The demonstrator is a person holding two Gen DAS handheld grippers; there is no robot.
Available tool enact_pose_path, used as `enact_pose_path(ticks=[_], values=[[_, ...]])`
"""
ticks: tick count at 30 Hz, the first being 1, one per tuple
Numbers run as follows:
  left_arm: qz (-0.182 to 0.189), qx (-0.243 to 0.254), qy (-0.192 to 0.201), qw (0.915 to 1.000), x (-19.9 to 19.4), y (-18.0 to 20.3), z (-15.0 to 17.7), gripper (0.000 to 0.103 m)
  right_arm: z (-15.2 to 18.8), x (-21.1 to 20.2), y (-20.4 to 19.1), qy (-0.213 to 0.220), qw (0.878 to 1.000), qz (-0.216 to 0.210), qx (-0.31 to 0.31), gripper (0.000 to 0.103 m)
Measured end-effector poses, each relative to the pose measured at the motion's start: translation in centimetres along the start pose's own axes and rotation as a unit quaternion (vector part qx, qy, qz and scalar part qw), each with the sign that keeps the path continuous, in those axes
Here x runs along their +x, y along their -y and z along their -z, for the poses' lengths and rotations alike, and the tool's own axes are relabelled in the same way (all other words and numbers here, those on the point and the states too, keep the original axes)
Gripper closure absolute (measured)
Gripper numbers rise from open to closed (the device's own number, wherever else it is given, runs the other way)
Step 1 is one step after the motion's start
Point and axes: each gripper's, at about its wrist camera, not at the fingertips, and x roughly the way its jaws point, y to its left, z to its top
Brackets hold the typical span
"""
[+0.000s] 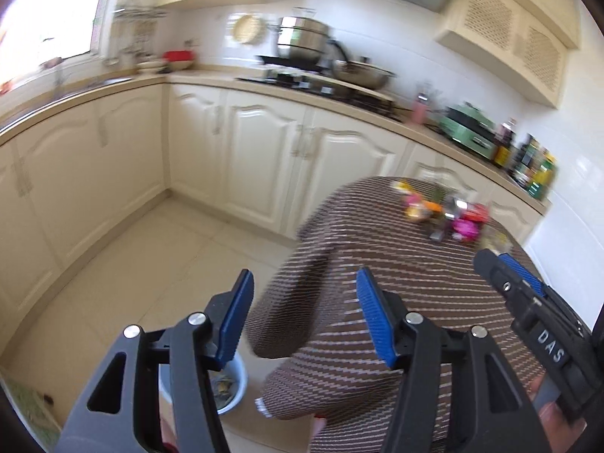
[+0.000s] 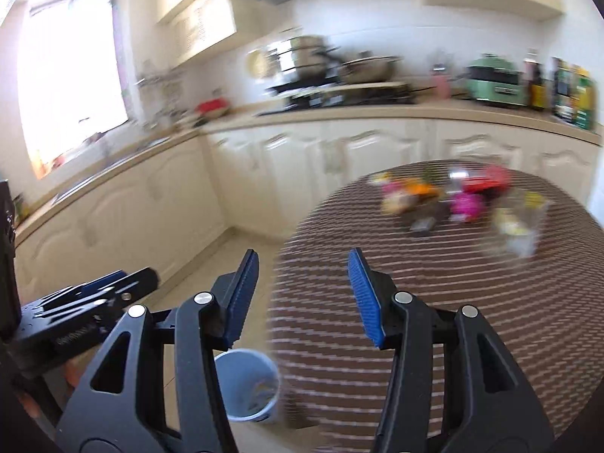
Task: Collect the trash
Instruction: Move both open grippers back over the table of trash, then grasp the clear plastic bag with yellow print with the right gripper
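A round table under a brown striped cloth (image 1: 396, 264) (image 2: 434, 294) carries a blurred heap of colourful trash (image 1: 445, 211) (image 2: 445, 200) on its far side, with a clear plastic container (image 2: 517, 226) beside it. A pale blue bin (image 1: 228, 385) (image 2: 245, 385) stands on the floor by the table and has scraps inside. My left gripper (image 1: 304, 302) is open with nothing between its blue pads, above the table's near edge. My right gripper (image 2: 304, 294) is open and bare too. Each shows in the other's view: the right gripper (image 1: 528, 302) and the left gripper (image 2: 94, 290).
Cream kitchen cabinets (image 1: 241, 143) run around the corner behind the table. Their counter (image 2: 377, 113) holds a hob with steel pots (image 1: 302, 41), a green appliance (image 2: 494, 79), bottles and boxes. A bright window (image 2: 71, 75) is at the left. Tiled floor (image 1: 158, 256) lies between cabinets and table.
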Motion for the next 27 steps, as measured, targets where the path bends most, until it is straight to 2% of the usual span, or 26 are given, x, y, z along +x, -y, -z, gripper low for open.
enact_pose_path(ticks=[6, 10, 18, 27], values=[[0.070, 0.050, -0.026, 0.9960, 3.7, 8.3, -1.4, 0.047, -0.6, -1.7, 9.9, 0.017, 0.995, 0.076, 0.068, 0.053], [0.108, 0.064, -0.059, 0.9903, 7.5, 12.2, -2.2, 0.047, -0.9, -1.2, 15.0, 0.009, 0.989, 0.101, 0.106, 0.052], [0.113, 0.052, -0.102, 0.9870, 13.5, 14.1, -3.0, 0.047, -1.8, 1.4, 22.8, -0.018, 0.977, 0.115, 0.178, 0.050], [0.106, 0.049, -0.118, 0.9862, 17.6, 14.8, -4.1, 0.047, -1.5, 7.2, 26.8, -0.071, 0.961, 0.115, 0.240, 0.049]])
